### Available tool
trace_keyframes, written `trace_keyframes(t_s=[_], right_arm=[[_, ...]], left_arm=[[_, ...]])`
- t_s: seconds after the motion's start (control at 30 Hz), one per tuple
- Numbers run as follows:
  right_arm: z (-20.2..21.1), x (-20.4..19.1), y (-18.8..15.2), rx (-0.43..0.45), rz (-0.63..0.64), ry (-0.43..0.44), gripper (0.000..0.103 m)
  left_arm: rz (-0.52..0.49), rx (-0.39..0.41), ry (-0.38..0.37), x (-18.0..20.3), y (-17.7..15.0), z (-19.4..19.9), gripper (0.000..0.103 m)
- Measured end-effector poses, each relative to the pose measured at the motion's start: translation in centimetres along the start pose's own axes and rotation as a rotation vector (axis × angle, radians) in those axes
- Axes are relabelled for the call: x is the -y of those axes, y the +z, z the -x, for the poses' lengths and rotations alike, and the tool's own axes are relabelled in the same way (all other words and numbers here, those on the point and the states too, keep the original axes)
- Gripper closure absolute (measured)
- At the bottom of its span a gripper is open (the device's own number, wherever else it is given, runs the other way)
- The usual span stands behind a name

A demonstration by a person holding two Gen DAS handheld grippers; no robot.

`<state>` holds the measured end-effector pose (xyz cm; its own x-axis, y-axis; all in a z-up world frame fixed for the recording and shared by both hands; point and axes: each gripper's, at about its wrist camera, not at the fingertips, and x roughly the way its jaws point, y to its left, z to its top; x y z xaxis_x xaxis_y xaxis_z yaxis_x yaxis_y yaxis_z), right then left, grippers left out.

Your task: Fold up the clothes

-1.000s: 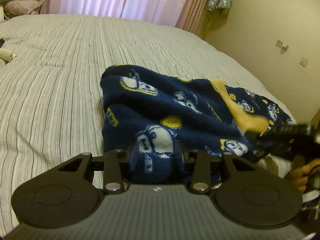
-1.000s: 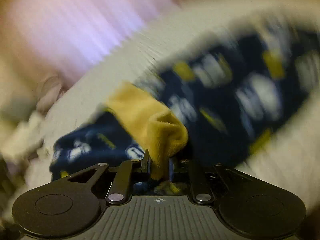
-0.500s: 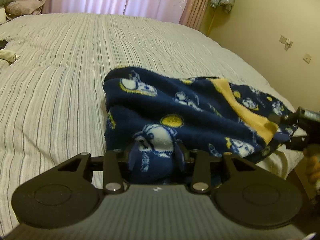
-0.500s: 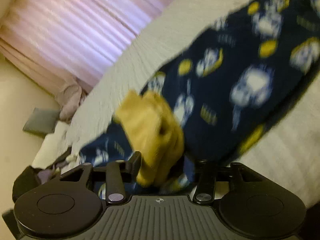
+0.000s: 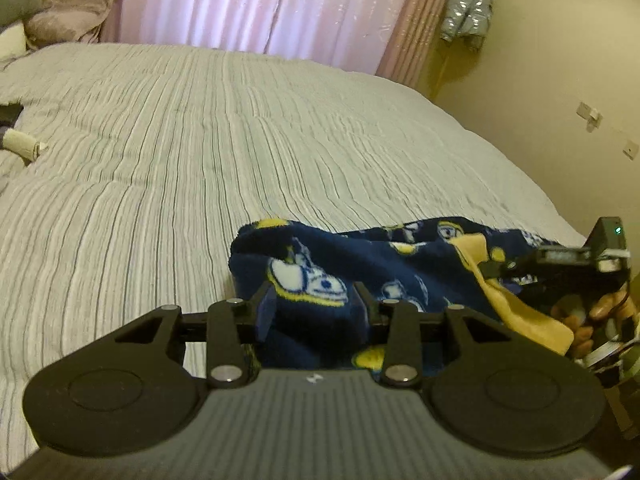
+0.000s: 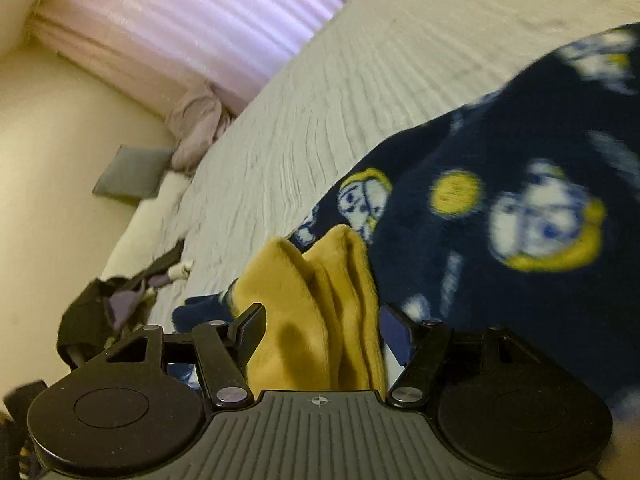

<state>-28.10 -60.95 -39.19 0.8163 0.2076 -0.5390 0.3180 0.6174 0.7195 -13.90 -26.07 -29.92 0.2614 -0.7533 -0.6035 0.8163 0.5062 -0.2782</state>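
A navy fleece garment (image 5: 360, 264) printed with white and yellow cartoon figures is lying bunched near the right-hand edge of the bed (image 5: 200, 140), at the end closest to the person, with a mustard-yellow lining (image 6: 320, 308) showing where it is turned back. The left hand-held gripper (image 5: 312, 308) is pinching a thick fold of the navy fleece between its jaws, the cloth filling the gap completely. The right hand-held gripper (image 6: 320, 328) is standing with its jaws spread; the yellow fold is sitting between them, but its right pad is clear of the cloth, so I judge it is not gripping.

From the left wrist view, the garment is stretching away to the right towards the right hand-held gripper (image 5: 492, 268), so its long axis is running roughly between the two tools, along the bed's near edge. The left one is at the navy end, the right one at the yellow end. Whatever fold is coming next is likely depending on the right one taking hold of that yellow edge again, since it is already the nearer tool to it. A pink curtain (image 5: 256, 4) is hanging beyond the far edge.
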Motion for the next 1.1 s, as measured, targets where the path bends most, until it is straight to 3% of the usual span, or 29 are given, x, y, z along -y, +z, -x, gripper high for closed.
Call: trace_keyframes(t_s=[0.07,0.1,0.13,0.17,0.3,0.43,0.47,0.5,0.57,0.67,0.73,0.77,0.8,0.97,1.1], right_arm=[[-1.1,-0.3,0.2,-0.003,0.032,-0.015,0.037],[-1.3,-0.3,0.3,0.003,0.028,-0.006,0.043],[-1.4,-0.3,0.3,0.015,0.017,0.01,0.064],[-1.2,-0.2,0.2,0.037,0.005,0.025,0.09],[0.7,-0.6,-1.0,0.172,0.024,0.02,0.091],[-0.1,-0.2,-2.1,0.187,0.006,-0.134,0.089],[-0.3,-0.5,-2.0,0.172,0.016,-0.152,0.078],[-0.4,-0.8,-1.9,0.159,0.027,-0.171,0.055],[0.7,-2.7,-1.9,0.23,0.104,-0.276,0.042],[2.4,-6.1,-2.2,0.362,0.236,-0.379,0.043],[1.6,-7.7,-2.7,0.347,0.323,-0.37,0.047],[1.1,-8.5,-2.9,0.337,0.367,-0.364,0.061],[0.6,-9.2,-3.1,0.326,0.41,-0.358,0.068],[-6.1,-6.6,-3.6,0.209,0.449,-0.505,0.07],[-6.9,-4.3,-3.4,0.191,0.358,-0.501,0.07]], left_arm=[[0.009,-0.008,-0.007,-0.1,0.2,-0.5,0.068],[0.013,-0.012,-0.01,-0.2,0.4,-0.8,0.068],[0.011,-0.012,-0.009,-0.2,0.5,-1.0,0.068],[0.008,-0.006,-0.01,-0.1,0.5,-1.0,0.068],[-0.006,0.012,-0.014,0.2,0.8,-1.4,0.068],[-0.03,-0.001,0.028,0.6,1.1,-2.6,0.07],[-0.038,-0.002,0.038,0.8,1.1,-2.9,0.071],[-0.05,0.009,0.036,1.0,1.3,-2.8,0.071],[-0.066,0.033,0.036,1.3,1.9,-2.7,0.072],[-0.092,0.045,0.037,1.7,2.7,-3.2,0.08],[-0.111,0.023,0.037,1.8,2.9,-4.6,0.084],[-0.121,0.01,0.036,1.8,2.9,-5.5,0.085],[-0.13,-0.004,0.037,1.8,2.9,-6.4,0.086],[-0.134,-0.086,0.078,0.8,1.6,-11.5,0.085],[-0.115,-0.098,0.071,0.1,0.8,-12.8,0.084]])
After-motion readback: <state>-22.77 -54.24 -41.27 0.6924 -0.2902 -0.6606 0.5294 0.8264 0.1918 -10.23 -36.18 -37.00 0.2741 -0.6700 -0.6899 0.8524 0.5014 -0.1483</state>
